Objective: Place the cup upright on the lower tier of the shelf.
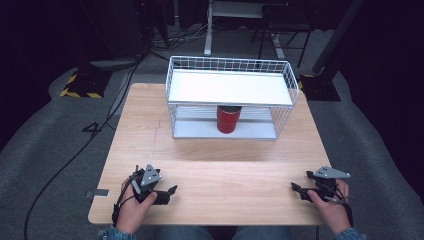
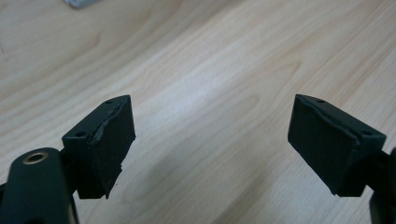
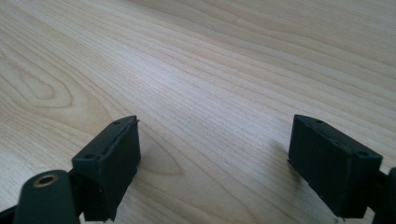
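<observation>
Both the left gripper (image 1: 167,194) and right gripper (image 1: 298,189) rest wide-jawed and holding nothing on the table (image 1: 220,175), well apart from the red can (image 1: 228,119) in the wire rack (image 1: 230,97).

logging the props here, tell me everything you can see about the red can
The red cylindrical can stands upright on the grey lower shelf of the white wire rack, near the middle. Its side is plain glossy red, metal by the look, with no label visible. Its top is hidden behind the white upper shelf directly above it. Only the lower shelf touches it; both hand-held grippers rest far off at the wooden table's near edge.
</observation>
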The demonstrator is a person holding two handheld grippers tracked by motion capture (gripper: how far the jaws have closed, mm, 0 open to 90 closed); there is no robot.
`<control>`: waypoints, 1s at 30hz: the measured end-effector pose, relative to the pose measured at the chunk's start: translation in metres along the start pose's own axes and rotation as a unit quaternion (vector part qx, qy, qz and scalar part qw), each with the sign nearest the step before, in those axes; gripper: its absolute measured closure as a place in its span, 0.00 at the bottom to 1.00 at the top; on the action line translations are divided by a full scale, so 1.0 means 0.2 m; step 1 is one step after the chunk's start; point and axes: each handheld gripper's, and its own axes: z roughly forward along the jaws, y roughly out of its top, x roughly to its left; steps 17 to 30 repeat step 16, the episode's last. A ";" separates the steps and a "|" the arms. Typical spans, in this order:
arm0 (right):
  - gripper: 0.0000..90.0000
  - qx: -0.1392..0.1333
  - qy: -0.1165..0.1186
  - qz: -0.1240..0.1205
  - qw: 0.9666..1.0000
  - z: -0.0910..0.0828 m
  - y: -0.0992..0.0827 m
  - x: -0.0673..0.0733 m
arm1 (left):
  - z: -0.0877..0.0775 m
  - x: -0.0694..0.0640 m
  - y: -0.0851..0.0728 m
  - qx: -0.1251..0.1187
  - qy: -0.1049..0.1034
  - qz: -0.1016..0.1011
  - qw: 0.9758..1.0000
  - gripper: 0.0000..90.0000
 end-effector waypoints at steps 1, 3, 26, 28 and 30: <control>0.19 0.000 0.000 0.000 1.000 0.00 0.00 0.00 | 0.01 0.00 -0.01 0.010 -0.001 0.007 1.000 0.17; 0.19 0.000 0.000 0.000 1.000 0.00 0.00 0.00 | 0.02 -0.01 -0.02 0.028 -0.001 0.008 1.000 0.18; 0.19 0.000 0.001 0.000 1.000 0.00 0.00 0.00 | 0.04 0.00 -0.04 0.027 0.025 -0.034 0.999 0.14; 0.19 0.000 0.001 0.000 1.000 0.00 0.00 0.00 | 0.04 0.00 -0.04 0.027 0.025 -0.034 0.999 0.14; 0.19 0.000 0.001 0.000 1.000 0.00 0.00 0.00 | 0.04 0.00 -0.04 0.027 0.025 -0.034 0.999 0.14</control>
